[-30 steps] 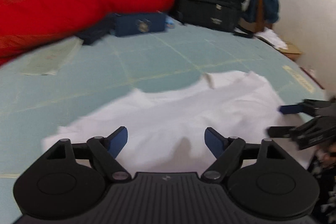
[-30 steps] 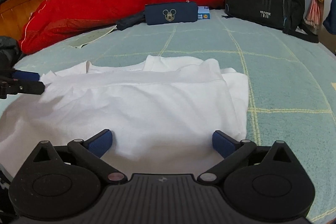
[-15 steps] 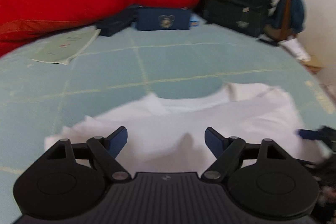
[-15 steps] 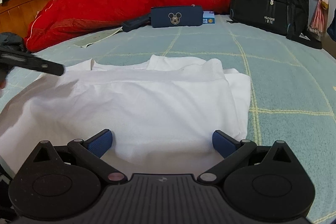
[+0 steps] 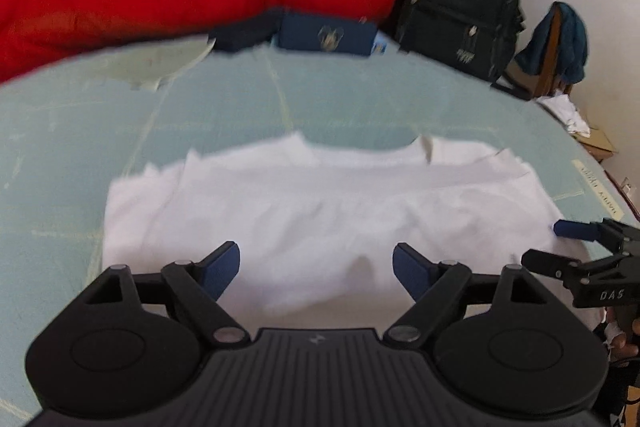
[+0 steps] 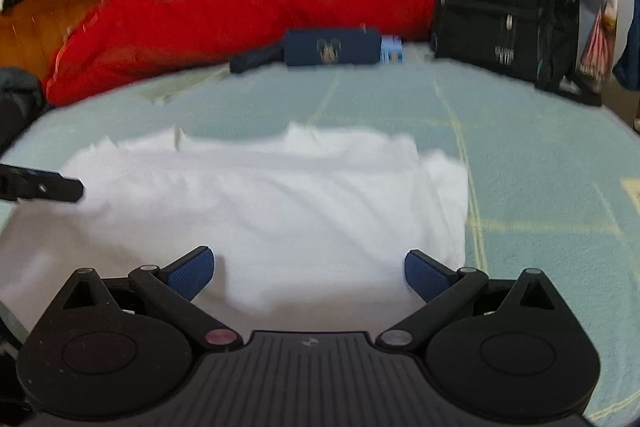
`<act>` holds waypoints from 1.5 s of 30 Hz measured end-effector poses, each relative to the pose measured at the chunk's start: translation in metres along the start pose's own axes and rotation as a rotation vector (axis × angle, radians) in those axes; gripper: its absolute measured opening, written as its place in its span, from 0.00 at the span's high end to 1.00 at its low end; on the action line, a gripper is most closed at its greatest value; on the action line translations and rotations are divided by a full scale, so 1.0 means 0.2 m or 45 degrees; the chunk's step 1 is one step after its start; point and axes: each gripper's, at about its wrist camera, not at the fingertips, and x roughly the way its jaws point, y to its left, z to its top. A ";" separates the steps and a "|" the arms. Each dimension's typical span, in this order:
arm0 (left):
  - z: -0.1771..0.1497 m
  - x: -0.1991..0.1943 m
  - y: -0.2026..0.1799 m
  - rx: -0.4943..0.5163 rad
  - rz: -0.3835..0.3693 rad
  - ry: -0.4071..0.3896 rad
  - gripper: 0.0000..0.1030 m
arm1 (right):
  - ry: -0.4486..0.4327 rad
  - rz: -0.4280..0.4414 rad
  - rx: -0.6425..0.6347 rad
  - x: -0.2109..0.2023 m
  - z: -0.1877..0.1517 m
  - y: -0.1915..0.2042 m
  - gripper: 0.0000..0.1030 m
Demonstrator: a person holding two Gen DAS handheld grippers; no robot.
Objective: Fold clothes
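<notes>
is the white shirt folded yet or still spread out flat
Partly folded. The shirt has its right side turned in, a doubled layer showing along that edge, but it lies wide on the bed.

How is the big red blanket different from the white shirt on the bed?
The puffy red blanket is bunched in a long heap at the far side of the bed, while the thin white shirt lies flat and partly folded near the grippers. The red blanket looks much bigger and thicker than the white shirt. Both are soft cloth resting on the same pale green sheet.
</notes>
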 end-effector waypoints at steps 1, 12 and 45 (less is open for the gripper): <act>0.00 0.00 -0.01 0.012 0.001 -0.014 0.18 | -0.029 0.010 -0.014 -0.02 0.02 0.02 0.00; -0.04 0.08 0.08 -0.047 0.137 0.054 0.18 | 0.090 0.006 -0.076 0.07 -0.02 0.09 0.00; -0.05 0.08 -0.05 0.085 0.086 0.079 0.14 | 0.081 0.014 -0.022 0.12 0.02 0.04 0.00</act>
